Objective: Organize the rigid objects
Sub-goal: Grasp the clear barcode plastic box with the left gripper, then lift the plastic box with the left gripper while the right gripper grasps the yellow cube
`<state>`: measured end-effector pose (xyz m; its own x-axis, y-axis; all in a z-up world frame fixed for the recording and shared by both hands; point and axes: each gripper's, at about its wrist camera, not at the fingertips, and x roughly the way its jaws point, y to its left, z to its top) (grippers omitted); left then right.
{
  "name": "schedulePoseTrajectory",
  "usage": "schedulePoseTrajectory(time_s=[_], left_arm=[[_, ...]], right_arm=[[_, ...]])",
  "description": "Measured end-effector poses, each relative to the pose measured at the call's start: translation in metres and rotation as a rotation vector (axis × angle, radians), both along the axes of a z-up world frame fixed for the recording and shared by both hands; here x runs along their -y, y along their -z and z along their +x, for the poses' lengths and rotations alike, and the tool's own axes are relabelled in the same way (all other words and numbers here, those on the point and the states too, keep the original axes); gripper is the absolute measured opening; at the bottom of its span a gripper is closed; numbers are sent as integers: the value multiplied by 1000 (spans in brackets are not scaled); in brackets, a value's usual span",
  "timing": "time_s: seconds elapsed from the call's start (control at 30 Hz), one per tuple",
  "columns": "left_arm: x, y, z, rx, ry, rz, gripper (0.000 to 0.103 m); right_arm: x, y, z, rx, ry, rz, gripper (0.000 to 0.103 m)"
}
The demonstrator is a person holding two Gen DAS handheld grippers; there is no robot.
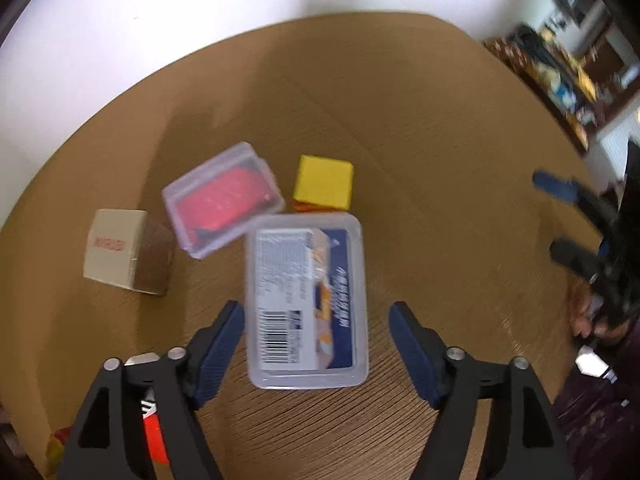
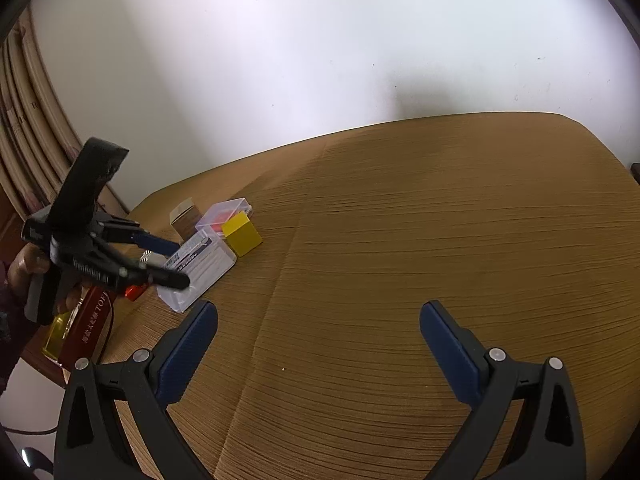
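Red box (image 2: 90, 322) half hidden behind left tool (image 2: 170, 262).

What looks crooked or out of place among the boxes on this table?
The small clear box with red contents sits skewed to its neighbours, one corner overlapping the larger labelled clear box. The yellow box and cardboard box rest flat. Nothing looks spilled or damaged.

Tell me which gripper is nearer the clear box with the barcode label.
Left. The left gripper is open with its fingers either side of the clear box; the right gripper hangs open over bare table, well away.
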<state>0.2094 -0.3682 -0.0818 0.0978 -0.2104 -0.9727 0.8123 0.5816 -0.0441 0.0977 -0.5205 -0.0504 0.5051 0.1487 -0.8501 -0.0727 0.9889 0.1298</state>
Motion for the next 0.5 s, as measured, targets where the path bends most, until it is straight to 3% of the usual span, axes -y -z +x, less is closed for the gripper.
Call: schedulePoseTrajectory(time_s=[0.17, 0.3, 0.33, 0.5], left_arm=[[12, 20, 1, 18, 1, 80, 78], [5, 17, 6, 23, -46, 9, 75], [2, 15, 6, 33, -56, -9, 63], [-13, 13, 5, 103, -136, -12, 63]], right_arm=[[0, 2, 0, -13, 2, 2, 101], [0, 3, 1, -20, 4, 2, 102], [0, 3, 1, -20, 4, 3, 102], [0, 5, 1, -25, 7, 3, 102]])
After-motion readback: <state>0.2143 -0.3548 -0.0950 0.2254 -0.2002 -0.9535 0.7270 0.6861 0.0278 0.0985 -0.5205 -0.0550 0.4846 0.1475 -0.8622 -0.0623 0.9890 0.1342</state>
